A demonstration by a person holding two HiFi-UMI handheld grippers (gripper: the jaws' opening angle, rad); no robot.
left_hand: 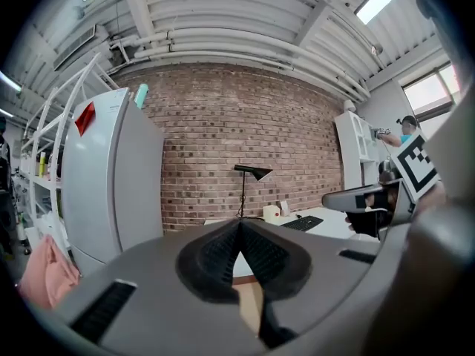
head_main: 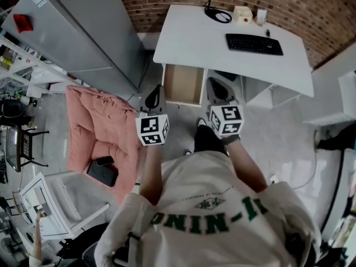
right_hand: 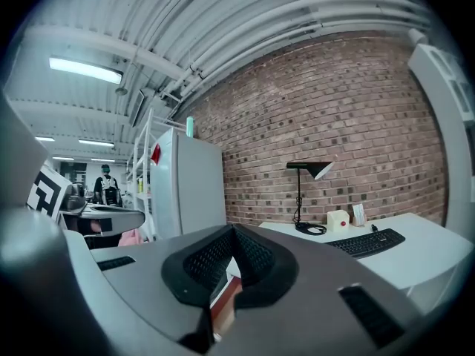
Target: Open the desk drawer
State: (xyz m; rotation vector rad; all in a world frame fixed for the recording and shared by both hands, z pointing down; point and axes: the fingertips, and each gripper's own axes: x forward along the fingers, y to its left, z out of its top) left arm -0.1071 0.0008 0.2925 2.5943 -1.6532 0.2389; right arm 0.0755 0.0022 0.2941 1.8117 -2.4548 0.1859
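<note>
- Already, drawer point(head_main: 182, 84) stands pulled out under desk point(head_main: 189, 38).
- Both pressed together, empty: left tool point(head_main: 154, 97), right tool point(head_main: 218, 90), clear of it.
- If more travel is wanted, pull its front straight back.

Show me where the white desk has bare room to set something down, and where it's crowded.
The left half of the desk is bare, from its left edge to the keyboard. A bare strip runs between the keyboard and the front edge. Crowded: toward the back edge, where lamp base, box and keyboard sit close together.
</note>
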